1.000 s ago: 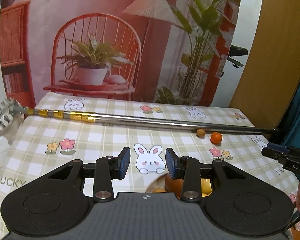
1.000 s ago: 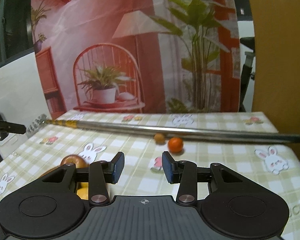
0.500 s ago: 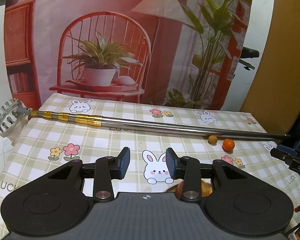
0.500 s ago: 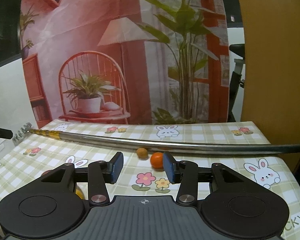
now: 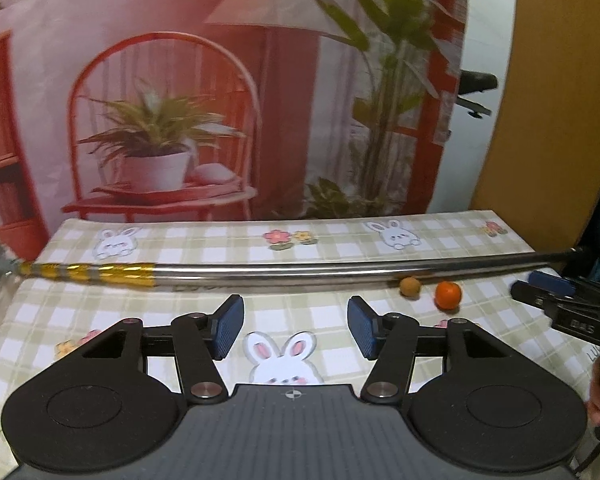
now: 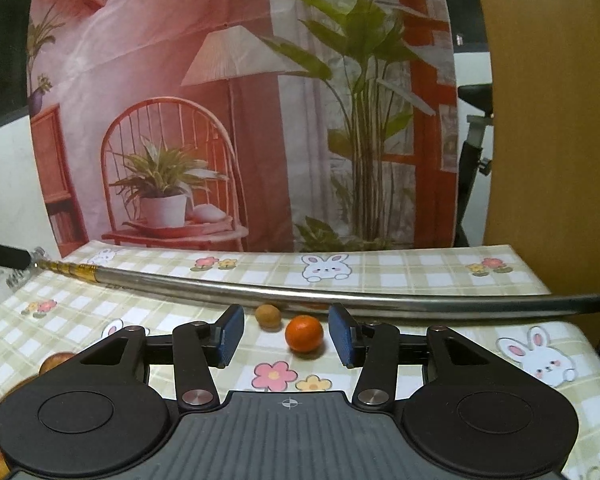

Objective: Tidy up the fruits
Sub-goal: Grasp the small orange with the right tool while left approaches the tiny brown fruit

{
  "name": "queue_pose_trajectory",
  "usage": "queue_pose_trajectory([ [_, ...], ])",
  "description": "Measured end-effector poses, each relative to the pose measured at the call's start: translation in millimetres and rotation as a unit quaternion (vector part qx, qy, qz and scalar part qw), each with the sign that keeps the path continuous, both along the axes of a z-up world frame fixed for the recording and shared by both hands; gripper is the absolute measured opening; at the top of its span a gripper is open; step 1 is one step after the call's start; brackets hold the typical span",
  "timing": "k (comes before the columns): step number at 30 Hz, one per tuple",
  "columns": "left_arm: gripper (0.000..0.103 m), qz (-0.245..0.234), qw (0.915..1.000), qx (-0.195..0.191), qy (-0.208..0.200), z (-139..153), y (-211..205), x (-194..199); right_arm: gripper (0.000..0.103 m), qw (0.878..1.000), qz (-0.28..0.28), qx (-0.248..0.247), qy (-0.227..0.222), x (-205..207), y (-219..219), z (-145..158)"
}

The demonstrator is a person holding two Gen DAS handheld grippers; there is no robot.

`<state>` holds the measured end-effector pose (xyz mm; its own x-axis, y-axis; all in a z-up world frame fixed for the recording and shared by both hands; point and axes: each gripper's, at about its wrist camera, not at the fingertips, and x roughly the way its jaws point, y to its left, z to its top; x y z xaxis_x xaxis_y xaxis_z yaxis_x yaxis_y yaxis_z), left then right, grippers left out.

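Note:
A small orange mandarin [image 6: 304, 333] lies on the checked tablecloth just in front of my right gripper [image 6: 286, 334], which is open and empty; the fruit sits between its blue fingertips, a little beyond them. A small brown round fruit [image 6: 267, 316] lies just left of it, against the metal pole. In the left wrist view the mandarin [image 5: 448, 295] and brown fruit [image 5: 410, 287] lie far right. My left gripper [image 5: 296, 326] is open and empty above a bunny print. Other reddish fruits [image 6: 56, 361] show at the right wrist view's lower left, partly hidden.
A long metal telescopic pole [image 5: 300, 270] with a gold end lies across the table behind the fruits; it also shows in the right wrist view [image 6: 340, 294]. A printed backdrop [image 6: 240, 100] stands at the table's far edge. The right gripper [image 5: 568, 312] shows at the left view's right side.
Both grippers have moved forward. The mandarin now sits between the right gripper's fingertips. The fruit below the left gripper has dropped out of its view.

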<state>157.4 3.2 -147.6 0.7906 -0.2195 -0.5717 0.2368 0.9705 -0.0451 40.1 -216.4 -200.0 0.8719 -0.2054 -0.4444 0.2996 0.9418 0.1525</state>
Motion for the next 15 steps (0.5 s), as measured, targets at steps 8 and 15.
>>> queue_pose_trajectory([
  [8,0.06,-0.04,0.9991,0.017,0.002,-9,-32,28,0.044,1.0,-0.007,0.009,0.001,31,-23,-25],
  [15,0.059,-0.051,0.9986,0.002,0.017,-23,-52,57,0.044,1.0,-0.002,-0.008,0.02,66,-30,-52],
])
